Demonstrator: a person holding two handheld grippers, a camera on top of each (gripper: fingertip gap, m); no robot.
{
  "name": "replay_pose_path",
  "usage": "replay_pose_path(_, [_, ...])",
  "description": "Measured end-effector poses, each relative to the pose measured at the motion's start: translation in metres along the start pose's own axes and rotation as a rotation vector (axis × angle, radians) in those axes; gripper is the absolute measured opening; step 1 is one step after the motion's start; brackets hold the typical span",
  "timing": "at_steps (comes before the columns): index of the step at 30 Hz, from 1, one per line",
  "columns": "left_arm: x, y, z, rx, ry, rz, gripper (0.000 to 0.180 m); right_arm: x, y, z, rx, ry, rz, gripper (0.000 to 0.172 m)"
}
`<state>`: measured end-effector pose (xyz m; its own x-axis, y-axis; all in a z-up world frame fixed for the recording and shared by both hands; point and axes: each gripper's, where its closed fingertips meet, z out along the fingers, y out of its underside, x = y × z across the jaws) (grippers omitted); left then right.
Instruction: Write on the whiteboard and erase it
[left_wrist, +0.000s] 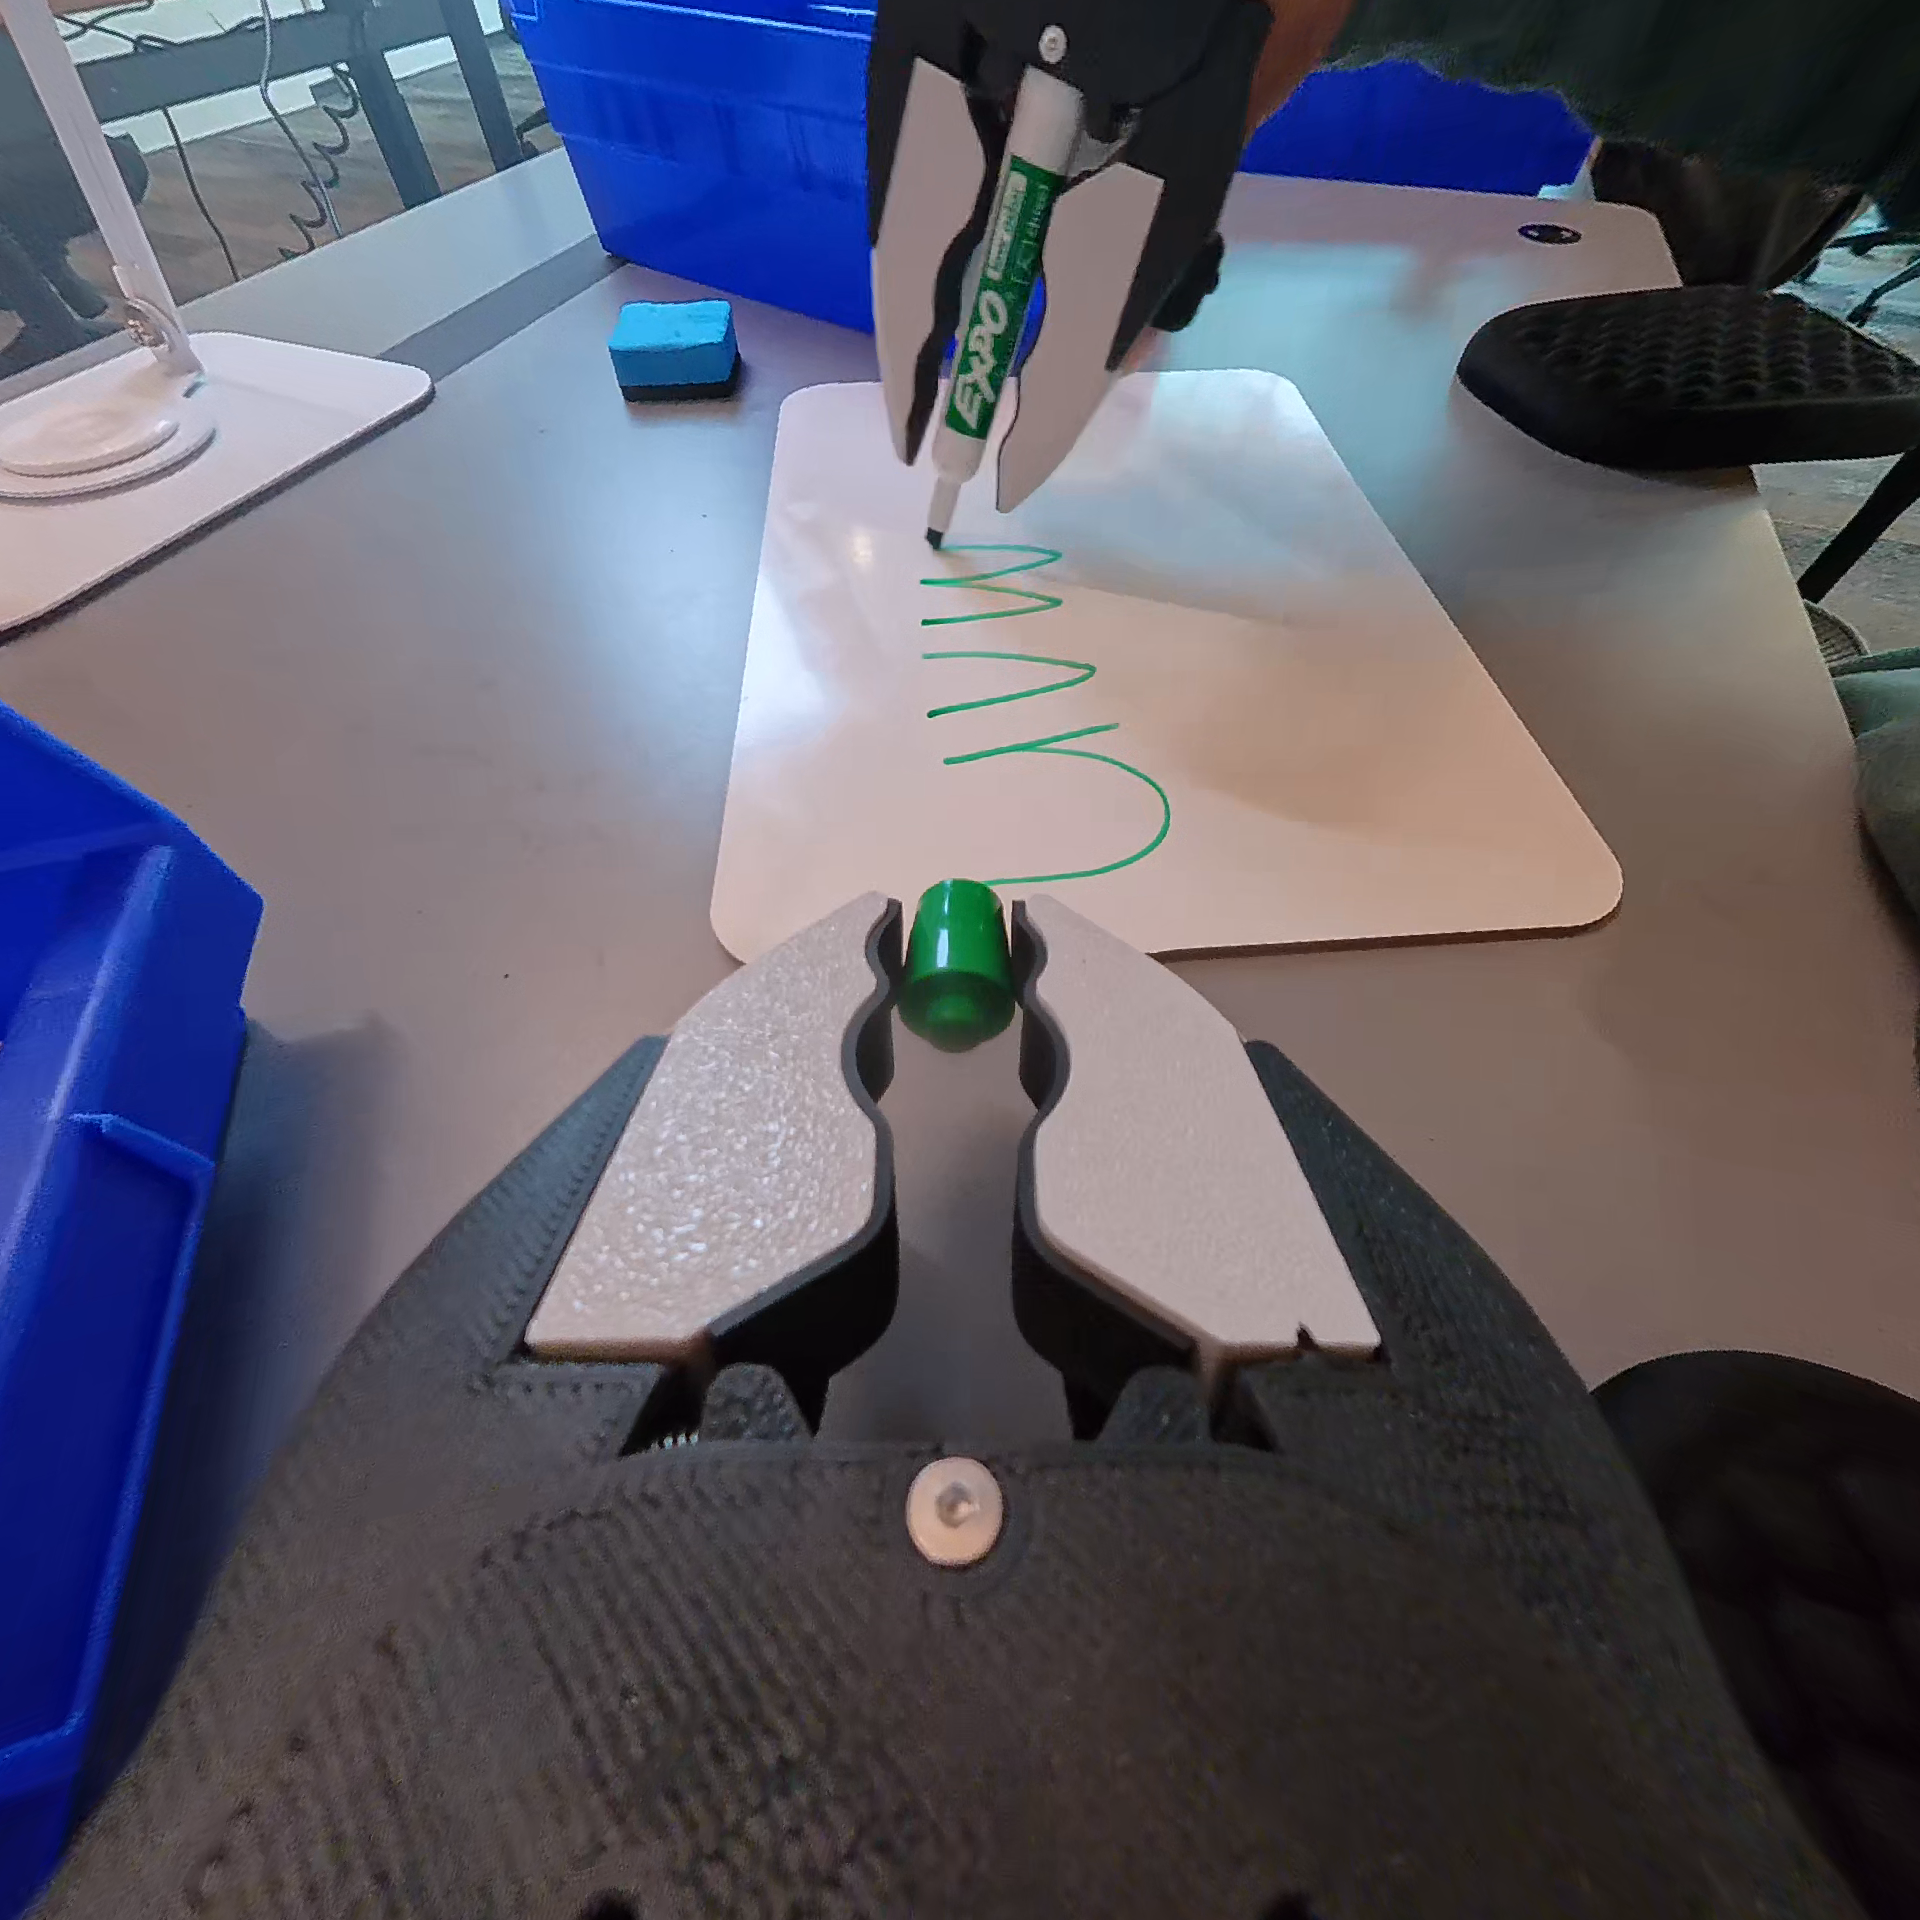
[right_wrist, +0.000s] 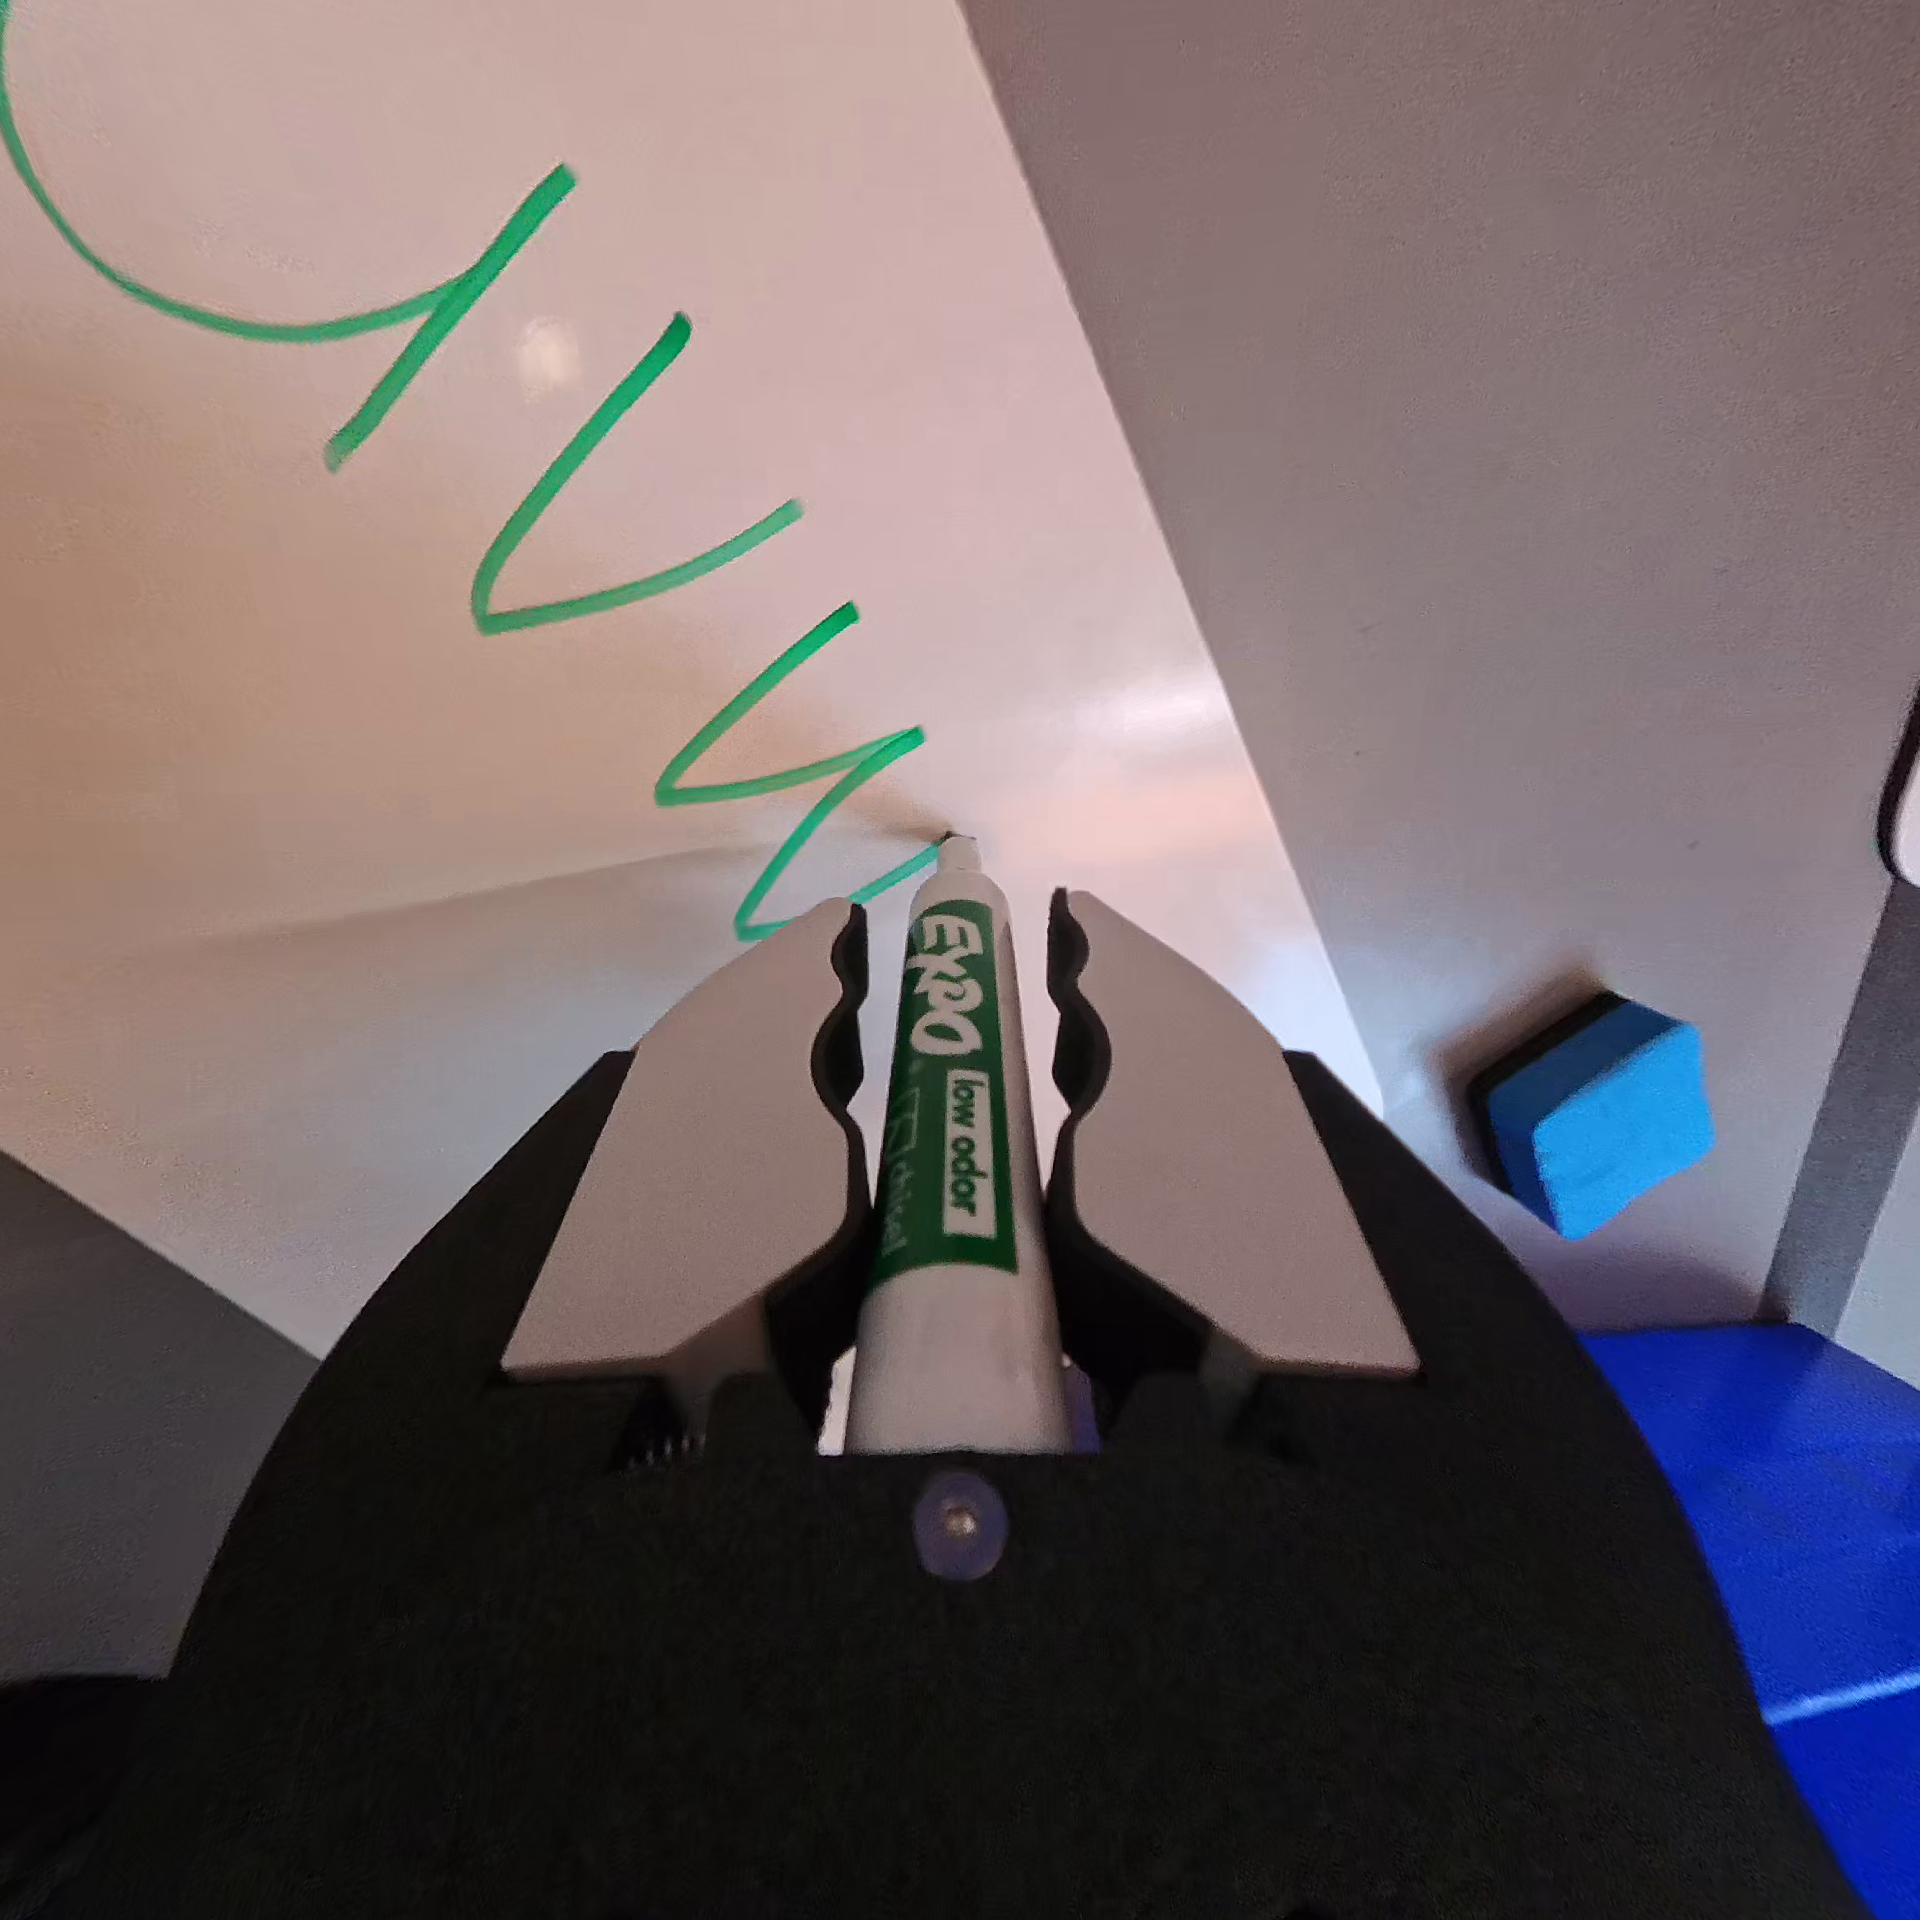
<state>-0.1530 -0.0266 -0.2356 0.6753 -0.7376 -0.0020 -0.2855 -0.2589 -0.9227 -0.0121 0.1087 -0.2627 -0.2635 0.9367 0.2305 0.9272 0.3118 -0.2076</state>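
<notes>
While the right gripper's fingers (right_wrist: 727, 1122) pinch the green-labelled white marker (right_wrist: 951, 1132), tip on the flat white whiteboard (left_wrist: 1299, 748) on the grey counter (left_wrist: 468, 779), writing looks underway; erasing next calls for the blue foam eraser (left_wrist: 673, 348), with the left gripper (left_wrist: 954, 966) pinching the green plastic cap (left_wrist: 951, 971).

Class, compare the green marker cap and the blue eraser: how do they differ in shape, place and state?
The marker cap is a small green cylinder; the eraser is a blue block with a black base. The cap is gripped between the left gripper's fingers at the whiteboard's near edge; the eraser lies free on the table beyond its far corner. Neither touches the green scribble.
</notes>
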Motion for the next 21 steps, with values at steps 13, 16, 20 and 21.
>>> replay_pose_path(13, [-0.002, 0.001, 0.000, -0.005, -0.006, -0.015, 0.020, 0.012, 0.012, -0.001, 0.069, -0.002, 0.092, 0.035])
replay_pose_path(16, [-0.002, 0.001, 0.000, -0.009, -0.009, -0.012, 0.020, 0.007, 0.017, -0.001, 0.053, -0.001, 0.087, 0.035])
replay_pose_path(20, [-0.002, 0.001, 0.001, -0.010, -0.003, -0.013, 0.020, -0.010, 0.038, -0.010, 0.003, -0.014, 0.085, 0.035])
replay_pose_path(21, [-0.002, 0.001, 0.000, -0.009, -0.001, -0.014, 0.020, -0.015, 0.044, -0.013, -0.008, -0.014, 0.087, 0.035])
